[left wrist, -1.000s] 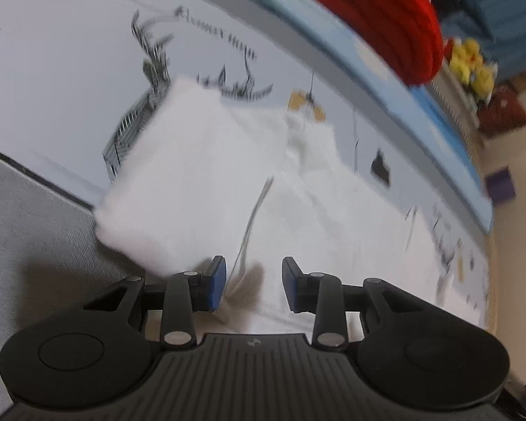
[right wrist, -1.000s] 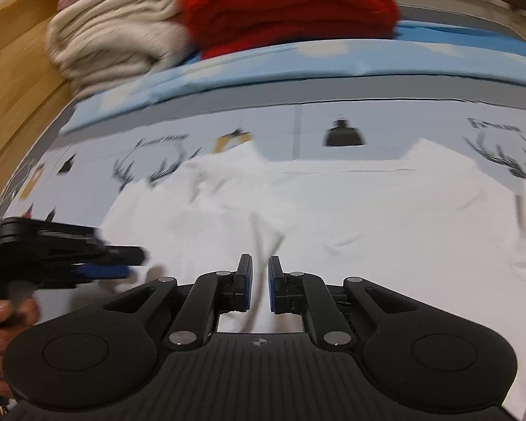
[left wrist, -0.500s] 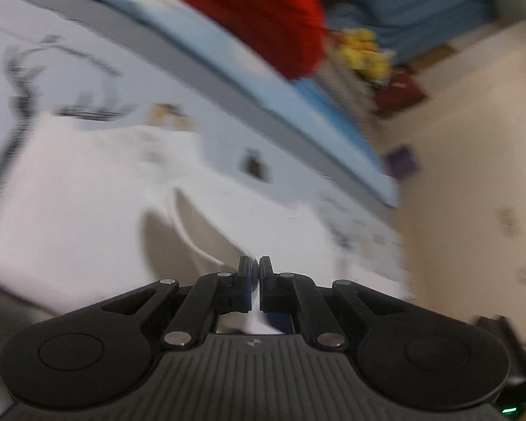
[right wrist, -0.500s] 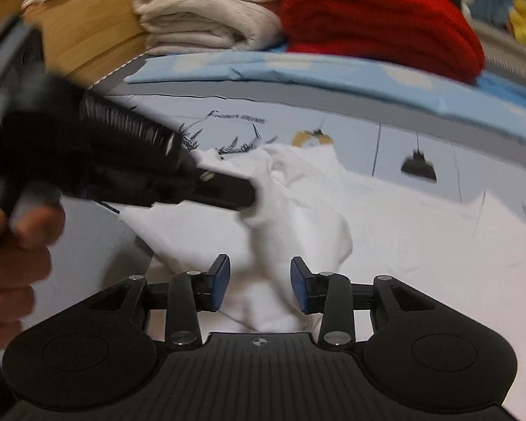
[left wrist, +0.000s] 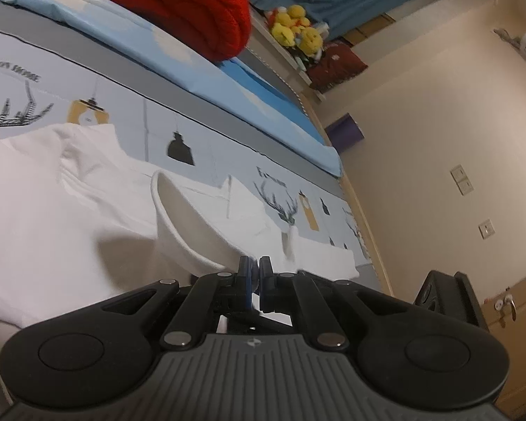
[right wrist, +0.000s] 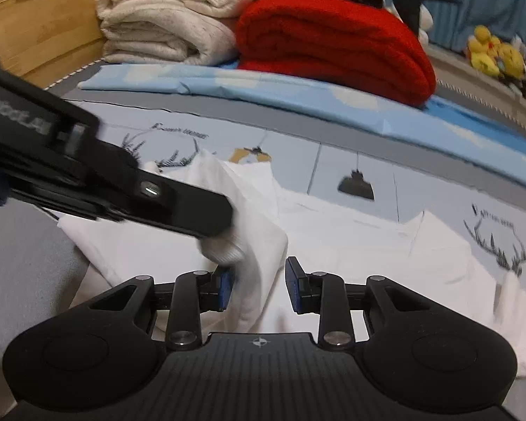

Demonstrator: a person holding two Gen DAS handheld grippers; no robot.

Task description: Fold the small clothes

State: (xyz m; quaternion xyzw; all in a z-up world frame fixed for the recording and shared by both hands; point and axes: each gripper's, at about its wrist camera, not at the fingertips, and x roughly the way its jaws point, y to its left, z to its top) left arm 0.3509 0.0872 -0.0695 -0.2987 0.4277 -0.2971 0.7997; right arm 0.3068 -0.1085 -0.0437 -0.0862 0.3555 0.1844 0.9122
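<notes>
A white garment [left wrist: 52, 217] lies spread on the printed bedsheet; it also shows in the right wrist view [right wrist: 350, 238]. My left gripper [left wrist: 254, 273] is shut on a raised fold of the garment [left wrist: 189, 224], lifted above the rest. In the right wrist view the left gripper [right wrist: 179, 207] reaches in from the left, pinching that cloth. My right gripper [right wrist: 259, 289] is open, with the lifted fold [right wrist: 256, 245] hanging between and just ahead of its fingers.
A folded red blanket [right wrist: 333, 42] and cream towels [right wrist: 168, 17] are stacked at the back on a light-blue pillow [right wrist: 298, 91]. Yellow plush toys [right wrist: 498, 56] sit at far right. A wooden headboard [right wrist: 42, 28] is at left. The bed edge and a wall [left wrist: 438, 158] are to the right.
My left gripper has shut on a fold of the garment and lifted it toward the right. My right gripper has opened and now sits under the lifted fold.
</notes>
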